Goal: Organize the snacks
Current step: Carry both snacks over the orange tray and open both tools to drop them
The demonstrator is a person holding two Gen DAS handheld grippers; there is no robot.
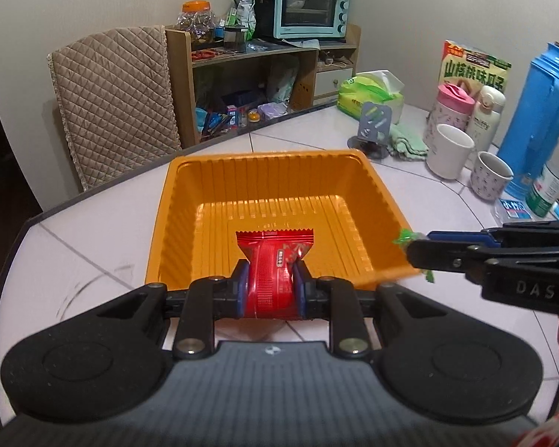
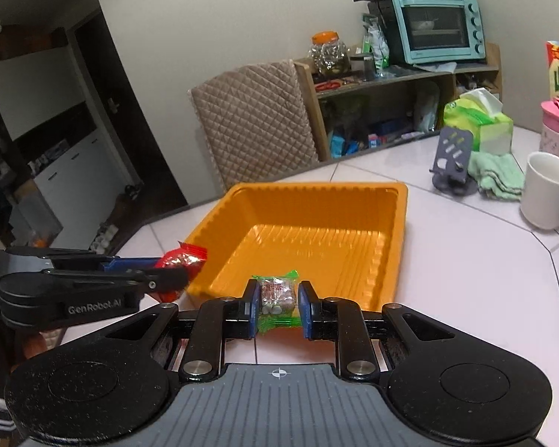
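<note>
Over the near rim of the empty orange tray (image 1: 279, 201), a red snack packet (image 1: 270, 279) was clamped in the left gripper (image 1: 270, 288) and a green-wrapped candy (image 2: 277, 294) in the right gripper (image 2: 278, 307); nothing had been deposited.

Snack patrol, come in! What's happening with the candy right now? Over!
Left gripper shut on red snack. Right gripper shut on green candy. Orange tray bare, nothing blocking.

A home dining corner: a white tiled table (image 1: 93, 257) with mugs (image 1: 449, 151), a blue thermos (image 1: 536, 111) and a tissue pack (image 1: 372, 93) at far right, a quilted chair (image 1: 115, 100) beyond, and a cluttered wooden shelf (image 1: 257, 85) carrying a mint toaster oven (image 1: 309, 5).
</note>
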